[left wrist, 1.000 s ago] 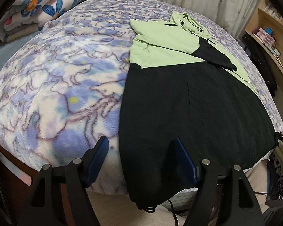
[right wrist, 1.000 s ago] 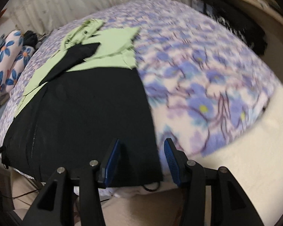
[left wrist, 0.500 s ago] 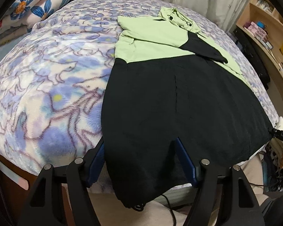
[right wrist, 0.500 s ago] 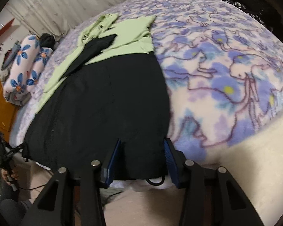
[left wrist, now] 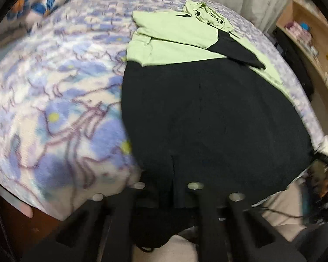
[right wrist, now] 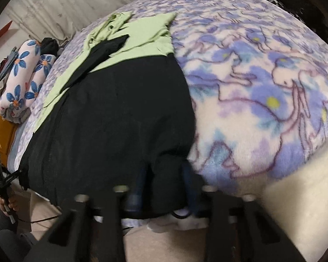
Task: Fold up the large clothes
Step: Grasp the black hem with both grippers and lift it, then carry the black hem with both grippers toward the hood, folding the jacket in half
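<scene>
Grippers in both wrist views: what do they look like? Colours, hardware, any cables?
Both are matt black plastic two-finger units with angular, forked linkage arms and round silver pivot pins. The right gripper shows blue ridged pads on its fingers; on the left gripper the pads are hidden by black fabric. A thin black cable loops below each. No markings are legible; both views are blurred.

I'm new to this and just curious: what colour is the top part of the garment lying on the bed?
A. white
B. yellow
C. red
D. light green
D: the top part of the garment is light green above its black lower part, spread flat on the purple floral blanket.
</scene>
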Demonstrator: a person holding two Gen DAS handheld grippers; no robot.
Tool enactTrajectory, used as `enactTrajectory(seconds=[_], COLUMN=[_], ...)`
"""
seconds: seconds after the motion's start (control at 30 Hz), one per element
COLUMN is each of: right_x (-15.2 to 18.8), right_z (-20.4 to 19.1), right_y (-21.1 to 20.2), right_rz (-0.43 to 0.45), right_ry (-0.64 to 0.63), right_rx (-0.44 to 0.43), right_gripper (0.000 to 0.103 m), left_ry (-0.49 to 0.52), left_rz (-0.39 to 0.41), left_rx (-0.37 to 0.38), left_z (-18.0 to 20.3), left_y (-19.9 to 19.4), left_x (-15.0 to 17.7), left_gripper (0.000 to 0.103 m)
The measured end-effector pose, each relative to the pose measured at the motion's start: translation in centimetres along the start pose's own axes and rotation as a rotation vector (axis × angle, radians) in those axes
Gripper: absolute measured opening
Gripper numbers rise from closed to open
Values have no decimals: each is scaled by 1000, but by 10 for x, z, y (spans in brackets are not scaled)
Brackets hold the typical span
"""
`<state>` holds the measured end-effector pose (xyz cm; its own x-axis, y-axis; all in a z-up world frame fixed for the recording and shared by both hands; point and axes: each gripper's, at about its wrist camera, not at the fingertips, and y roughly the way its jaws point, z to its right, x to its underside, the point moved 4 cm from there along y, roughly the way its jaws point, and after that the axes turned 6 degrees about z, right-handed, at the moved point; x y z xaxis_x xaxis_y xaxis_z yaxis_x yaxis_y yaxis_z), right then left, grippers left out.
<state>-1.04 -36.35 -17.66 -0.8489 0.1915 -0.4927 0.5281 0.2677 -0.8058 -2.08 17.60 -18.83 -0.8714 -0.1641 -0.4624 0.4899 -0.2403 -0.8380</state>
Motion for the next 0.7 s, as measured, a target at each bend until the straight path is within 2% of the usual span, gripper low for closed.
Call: enactTrajectory(seconds=[0.1, 0.17, 0.27, 0.43, 0.7], right_x=[-9, -17, -29, -40, -37], right_z=[-21, -30, -43, -58, -66], right_y=[-18, -28, -45, -72, -111], right_rz=[38, 70, 127, 192, 234], right_ry=[1, 53, 114, 144, 162], right_rx=[-83, -139, -204, -250, -288], right_gripper=[18, 17, 17, 17, 17], left_ry=[-6, -21, -128, -195, -235], left_rz=[26, 54, 117, 206, 257], left_rx=[13, 27, 66, 88, 132], left_z=[9, 16, 20, 22, 24], left_y=[-8, -14, -32, -64, -106], left_x=[-6, -11, -21, -29, -20], left_gripper=[3, 2, 2, 1, 1])
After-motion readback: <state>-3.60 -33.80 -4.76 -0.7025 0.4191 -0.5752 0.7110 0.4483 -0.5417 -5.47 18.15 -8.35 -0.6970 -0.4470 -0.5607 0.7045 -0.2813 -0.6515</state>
